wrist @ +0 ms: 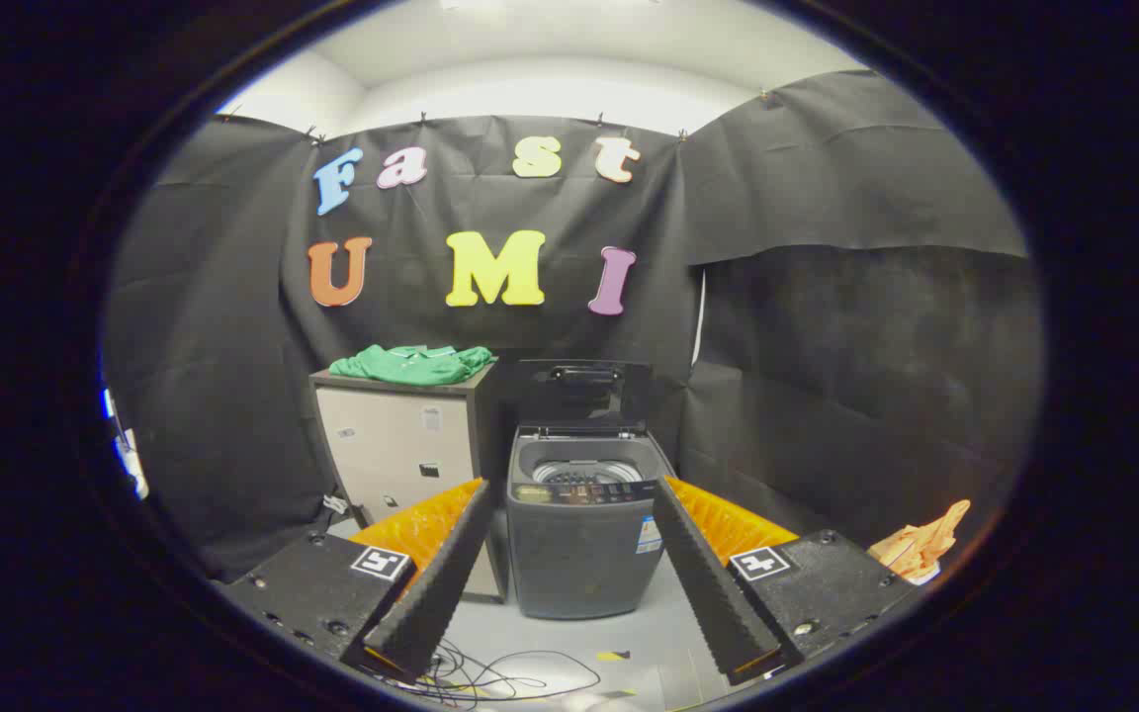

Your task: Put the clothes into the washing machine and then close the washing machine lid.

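Clothes first: a crumpled green polo-type garment (414,363) lies on top of the pale, dark-framed cabinet (396,450), well beyond the tool's left finger and against the black cloth wall. Nothing else sits on that cabinet top as far as I can tell.

Going right: cabinet stands just beside the dark grey top-loading washing machine (581,524), the two look touching or nearly so. Machine's dark lid (579,381) is tipped up and back, drum opening exposed, control strip along the front rim. Drum contents too small to make out.

Tool (569,569) is released: fingers spread wide, nothing between them, machine framed in the gap but well ahead, no contact with anything. Loose cables (490,682) lie on the grey floor just below the tool.

Further right, past the right finger: an orange cloth-like bundle (920,544) low against the wall. Can't tell if it's laundry or just a rag.

Step in hand, my read: pre-grasp, pickup not yet started. Garment untouched, lid already open, so the open step isn't needed.

Next move calls for: raise the tool and swing left to cabinet-top height, come in over the green garment, pinch a thick fold near its middle so it lifts as one bundle. Then carry right, over the rim, drop into the drum, lid down last. Watch for sleeves trailing over the rim before closing.
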The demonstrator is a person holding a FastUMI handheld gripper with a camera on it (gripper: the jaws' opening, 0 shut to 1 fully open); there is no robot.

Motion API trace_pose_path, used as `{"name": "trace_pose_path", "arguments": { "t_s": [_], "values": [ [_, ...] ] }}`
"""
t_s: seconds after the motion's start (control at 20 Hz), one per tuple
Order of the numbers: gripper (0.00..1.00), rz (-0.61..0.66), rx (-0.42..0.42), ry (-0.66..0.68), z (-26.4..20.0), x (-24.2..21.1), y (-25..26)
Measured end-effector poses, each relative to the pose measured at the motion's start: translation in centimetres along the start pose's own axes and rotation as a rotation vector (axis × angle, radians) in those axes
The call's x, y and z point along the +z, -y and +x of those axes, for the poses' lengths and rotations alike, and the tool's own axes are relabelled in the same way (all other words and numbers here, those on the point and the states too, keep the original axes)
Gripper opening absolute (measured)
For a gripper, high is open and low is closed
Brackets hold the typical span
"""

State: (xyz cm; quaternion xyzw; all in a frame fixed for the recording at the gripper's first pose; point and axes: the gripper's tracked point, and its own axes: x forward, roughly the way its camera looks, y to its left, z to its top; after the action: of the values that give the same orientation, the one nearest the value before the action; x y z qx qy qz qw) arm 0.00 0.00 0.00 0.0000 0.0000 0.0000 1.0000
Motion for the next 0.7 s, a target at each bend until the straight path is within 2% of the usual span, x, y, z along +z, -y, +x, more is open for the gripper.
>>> {"name": "trace_pose_path", "arguments": {
  "t_s": [0.4, 0.7],
  "values": [
    [1.00, 0.011, 0.030, -0.023, 0.4, -0.3, -1.2],
    [1.00, 0.019, 0.015, -0.021, 0.6, 0.0, -1.5]
  ]
}}
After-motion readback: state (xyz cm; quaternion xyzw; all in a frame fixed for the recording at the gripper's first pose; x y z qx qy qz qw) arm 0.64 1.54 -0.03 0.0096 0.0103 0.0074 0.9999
